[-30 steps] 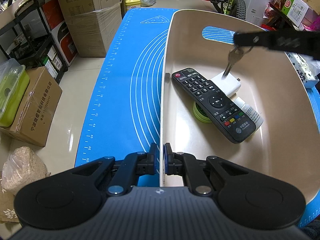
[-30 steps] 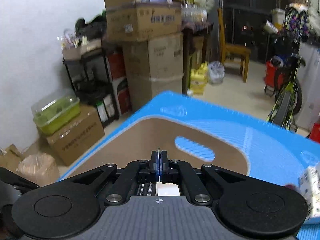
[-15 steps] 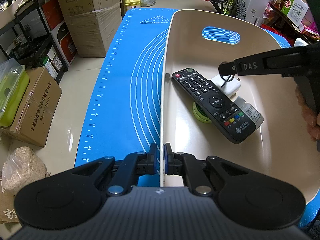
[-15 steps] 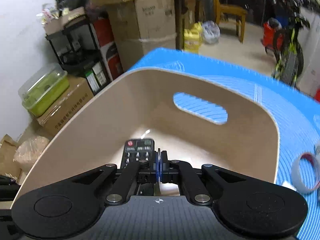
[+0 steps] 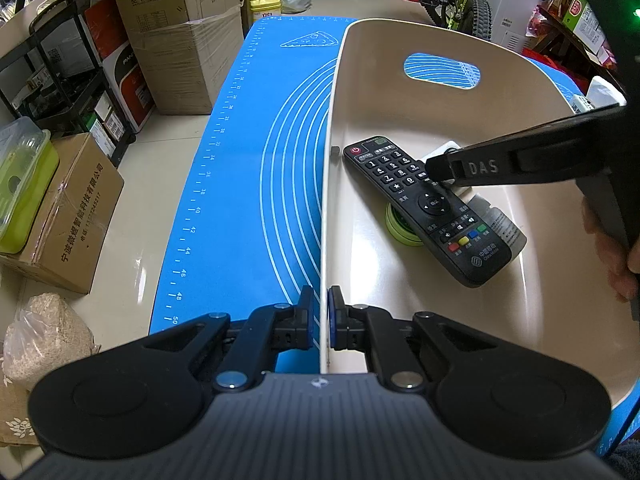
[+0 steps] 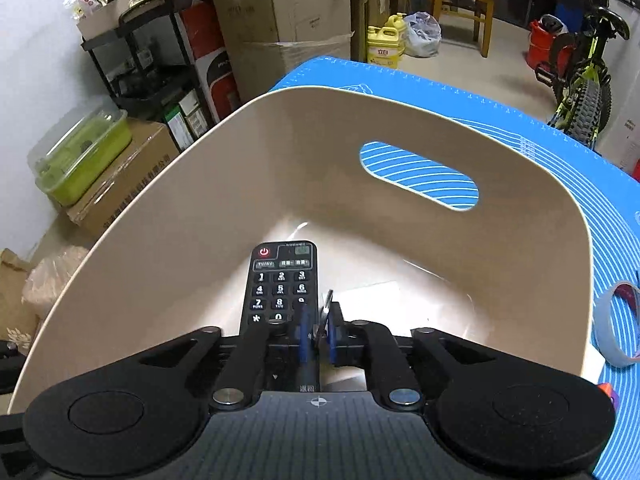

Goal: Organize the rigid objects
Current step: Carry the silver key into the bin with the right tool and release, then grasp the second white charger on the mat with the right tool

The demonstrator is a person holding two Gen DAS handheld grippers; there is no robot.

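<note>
A beige bin (image 5: 400,36) with a cut-out handle stands on the blue mat (image 5: 240,200). My left gripper (image 5: 320,316) is shut on its near rim. In the bin lie a black remote (image 5: 424,208), a white adapter (image 5: 448,148), a green round piece (image 5: 400,228) and a small white bottle (image 5: 500,224). My right gripper (image 6: 318,328) hangs low inside the bin (image 6: 240,184), just over the remote (image 6: 280,276). Its jaws are opening, and a metal key (image 6: 328,302) stands loose between them. From the left wrist, the right gripper (image 5: 434,170) reaches in from the right.
A roll of tape (image 6: 616,320) lies on the mat right of the bin. A person's hand (image 5: 612,256) holds the right gripper. Left of the table are cardboard boxes (image 5: 68,216), a rack and a green lidded box (image 6: 80,152). A bicycle (image 6: 580,92) stands behind.
The right gripper sank into the bin with the key and tilted further down. Its jaws, shut on the key before, have parted. The left gripper kept still.
</note>
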